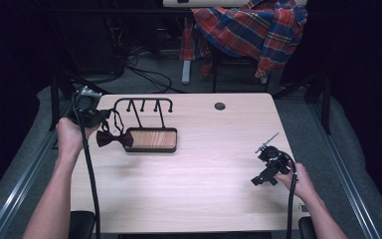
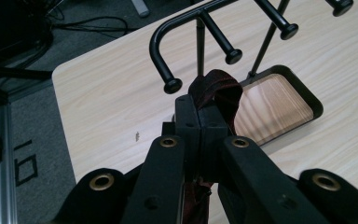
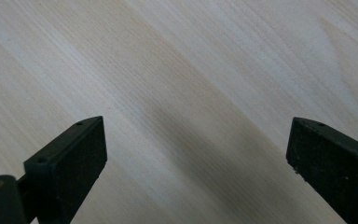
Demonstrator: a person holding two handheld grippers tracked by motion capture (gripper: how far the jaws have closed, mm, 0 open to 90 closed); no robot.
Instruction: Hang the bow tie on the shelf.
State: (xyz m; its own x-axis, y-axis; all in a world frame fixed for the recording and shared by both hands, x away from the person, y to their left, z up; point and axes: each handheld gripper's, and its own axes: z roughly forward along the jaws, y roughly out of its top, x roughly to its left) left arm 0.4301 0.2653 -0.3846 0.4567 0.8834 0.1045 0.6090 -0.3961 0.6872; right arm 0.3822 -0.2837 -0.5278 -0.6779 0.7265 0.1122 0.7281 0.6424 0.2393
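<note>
Two claws in play, and only your left claw (image 1: 95, 118) is doing anything: its jaws are pinched together on the dark red strap (image 2: 216, 87) of the bow tie (image 1: 114, 138). From above, the tie hangs just off the worktop (image 1: 199, 164) at about 9 o'clock, right beside the left end of the hook rack (image 1: 143, 105) and touching or nearly touching the edge of its wooden tray (image 1: 151, 140). In the left gripper view the strap loop pokes up past the jaw tips, with the nearest peg (image 2: 173, 86) just beyond it.

My guess is this thing handles like nothing: light, floppy fabric, so it'll swing and droop wherever gravity wants. The strap looks like the right place to hold, since the loop stays open for a peg, while grabbing the bow itself would probably just crush it.

Your right claw (image 1: 267, 167) sits around 4 o'clock, jaws wide apart, nothing between them, hovering over bare worktop.
</note>
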